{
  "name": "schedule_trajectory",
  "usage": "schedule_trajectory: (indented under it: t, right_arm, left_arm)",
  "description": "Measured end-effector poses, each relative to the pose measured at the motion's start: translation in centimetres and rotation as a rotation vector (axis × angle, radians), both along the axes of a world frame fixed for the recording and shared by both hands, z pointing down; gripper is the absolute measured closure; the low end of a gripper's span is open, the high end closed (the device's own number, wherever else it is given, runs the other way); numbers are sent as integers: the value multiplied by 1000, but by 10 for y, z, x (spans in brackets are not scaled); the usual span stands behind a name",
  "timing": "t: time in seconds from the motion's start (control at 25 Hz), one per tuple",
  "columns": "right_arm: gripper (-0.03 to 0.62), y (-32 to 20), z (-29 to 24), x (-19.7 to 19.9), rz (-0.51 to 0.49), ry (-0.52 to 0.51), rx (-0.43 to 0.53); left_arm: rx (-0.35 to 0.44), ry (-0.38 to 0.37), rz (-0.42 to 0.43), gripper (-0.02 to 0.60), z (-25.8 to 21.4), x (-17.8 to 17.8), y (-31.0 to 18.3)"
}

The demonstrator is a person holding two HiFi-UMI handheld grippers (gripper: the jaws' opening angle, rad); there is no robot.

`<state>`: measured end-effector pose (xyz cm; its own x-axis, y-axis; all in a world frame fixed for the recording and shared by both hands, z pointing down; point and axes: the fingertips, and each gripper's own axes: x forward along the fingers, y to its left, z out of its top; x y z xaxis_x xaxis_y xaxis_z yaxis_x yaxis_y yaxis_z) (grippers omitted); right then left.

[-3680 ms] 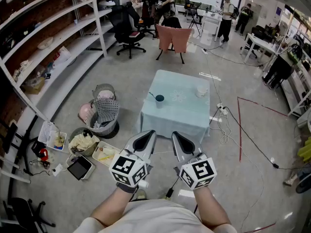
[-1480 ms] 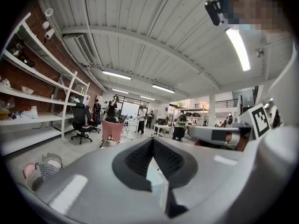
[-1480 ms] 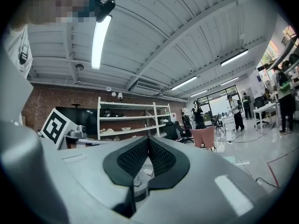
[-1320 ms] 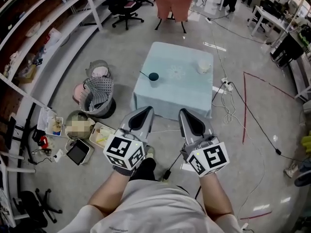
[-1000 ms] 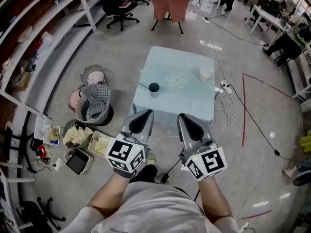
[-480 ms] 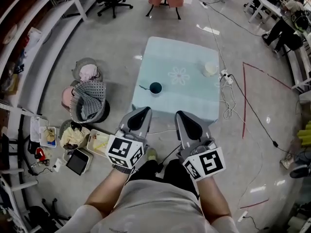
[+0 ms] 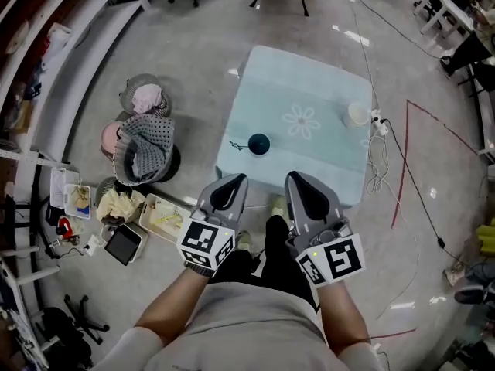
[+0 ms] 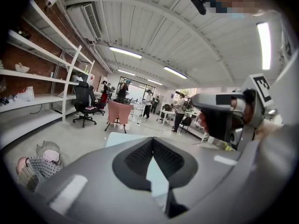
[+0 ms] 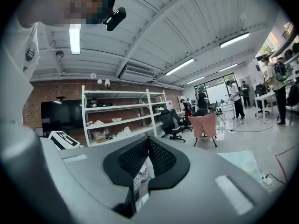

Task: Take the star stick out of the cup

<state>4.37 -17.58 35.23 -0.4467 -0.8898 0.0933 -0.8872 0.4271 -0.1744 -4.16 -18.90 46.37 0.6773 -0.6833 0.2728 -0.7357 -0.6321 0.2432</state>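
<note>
A dark teal cup (image 7: 258, 143) stands near the left front of the pale blue table (image 7: 309, 91). A thin dark stick (image 7: 237, 145) pokes out of it to the left; its star end is too small to make out. My left gripper (image 7: 232, 179) and right gripper (image 7: 298, 178) hang side by side short of the table's front edge, both shut with nothing in them. In the left gripper view the left gripper's (image 8: 152, 141) jaw tips touch, with the table (image 8: 122, 139) beyond. The right gripper's (image 9: 148, 139) tips also meet.
A white cup (image 7: 357, 114) sits at the table's right edge, past a flower print (image 7: 302, 120). Laundry baskets (image 7: 145, 149), food trays (image 7: 164, 218) and a tablet (image 7: 124, 243) crowd the floor to the left. Cables (image 7: 379, 141) and a red tape line (image 7: 410, 168) lie to the right.
The person has walked up to the table, so the table and cup now sit larger and nearer the grippers. Both grippers stay shut and side by side.
</note>
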Motion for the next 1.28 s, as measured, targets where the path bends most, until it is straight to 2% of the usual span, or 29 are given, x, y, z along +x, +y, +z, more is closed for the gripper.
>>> schedule_trajectory:
  t: [0.32, 0.76, 0.88, 1.0, 1.28]
  right_arm:
    - [580, -64, 60, -9, -124, 19, -57]
    - [580, -102, 152, -14, -159, 11, -139]
    - [579, -107, 164, -16, -162, 8, -151]
    - [580, -109, 176, -15, -160, 6, -157]
    - [580, -109, 198, -9, -148, 8, -182]
  left_arm:
    - [-40, -22, -52, 575, 57, 13, -40]
    - [-142, -49, -77, 575, 164, 16, -68]
    - [-182, -30, -108, 575, 186, 11, -74]
    - [-210, 20, -148, 575, 204, 8, -80]
    - [-199, 107, -216, 575, 220, 9, -93]
